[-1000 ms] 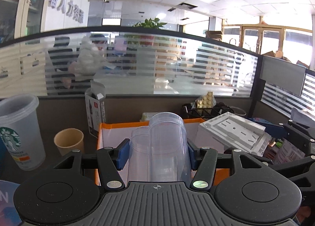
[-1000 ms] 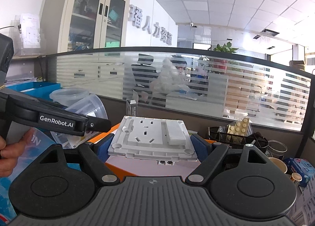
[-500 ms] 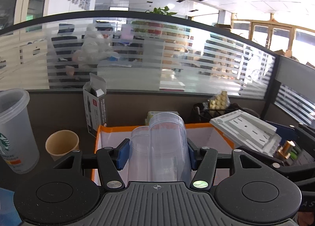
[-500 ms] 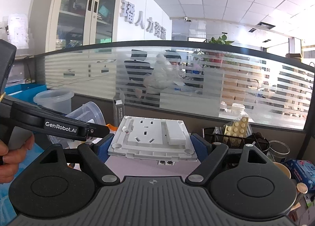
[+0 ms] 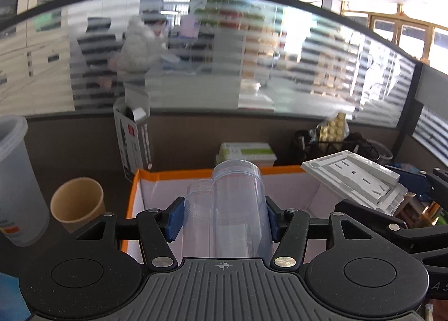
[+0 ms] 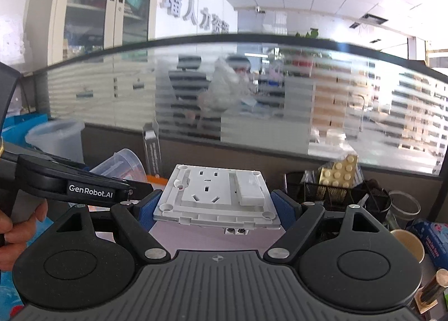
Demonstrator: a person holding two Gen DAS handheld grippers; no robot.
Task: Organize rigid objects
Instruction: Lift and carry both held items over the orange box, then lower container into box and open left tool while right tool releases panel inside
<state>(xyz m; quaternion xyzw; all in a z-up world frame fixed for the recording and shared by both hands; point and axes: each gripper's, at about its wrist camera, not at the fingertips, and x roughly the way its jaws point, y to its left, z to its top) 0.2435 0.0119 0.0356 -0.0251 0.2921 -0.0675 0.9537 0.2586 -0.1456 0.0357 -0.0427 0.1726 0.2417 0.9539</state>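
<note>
Looking across the desk, I see the orange-rimmed box open just beyond my left gripper, a paper cup to its left. My left jaws are clamped on a clear plastic cup, held over the box's near edge. My right gripper pinches a white wall socket flat between its blue pads, right of the plastic cup.

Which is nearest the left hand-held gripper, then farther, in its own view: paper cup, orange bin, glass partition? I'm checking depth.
1. Orange bin, directly beneath the left hand-held gripper.
2. Paper cup, on the left.
3. Glass partition, across the back.
</note>
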